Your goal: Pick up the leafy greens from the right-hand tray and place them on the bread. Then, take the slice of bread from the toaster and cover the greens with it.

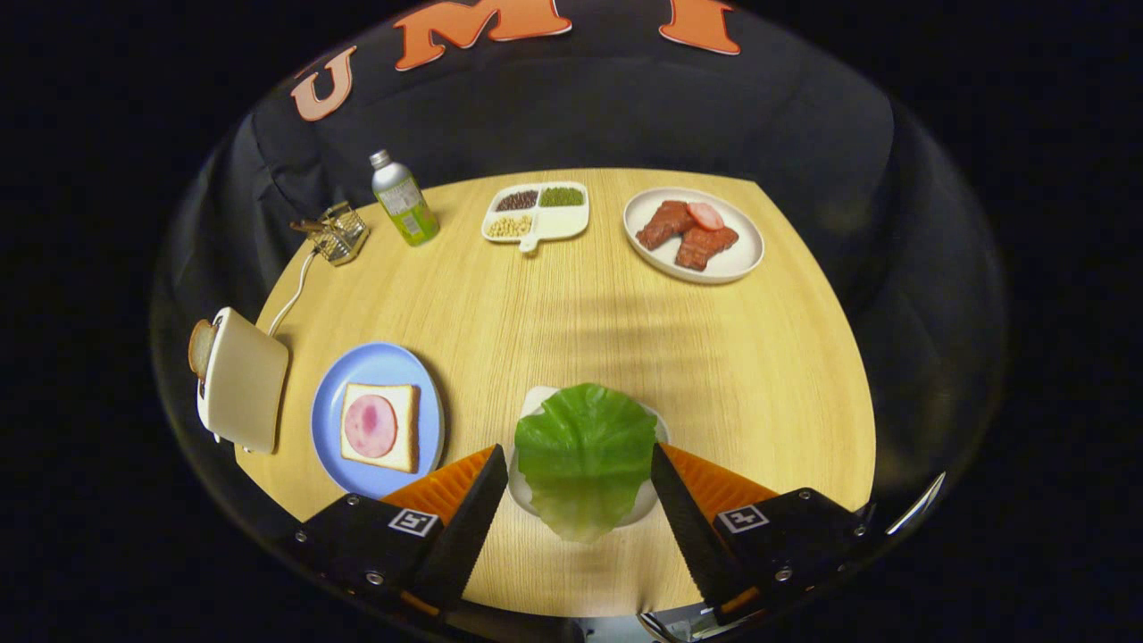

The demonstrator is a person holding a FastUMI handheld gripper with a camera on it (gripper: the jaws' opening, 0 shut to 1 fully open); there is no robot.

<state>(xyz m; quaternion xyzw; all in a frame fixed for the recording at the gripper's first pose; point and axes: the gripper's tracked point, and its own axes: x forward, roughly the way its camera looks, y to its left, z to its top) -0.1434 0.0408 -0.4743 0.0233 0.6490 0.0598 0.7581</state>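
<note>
Straddling the lettuce leaf [585,455], claw [579,469] open, hiding its tray.

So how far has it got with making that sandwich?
Nothing is finished yet. The claw is open, its fingers on either side of the lettuce leaf on its white dish. Left: leaf onto the ham-topped bread, then the toaster's slice on top.

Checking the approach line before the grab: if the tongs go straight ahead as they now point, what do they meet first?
Probably the lettuce leaf, lying on its white tray between the open tongs; height above it is unclear.
</note>
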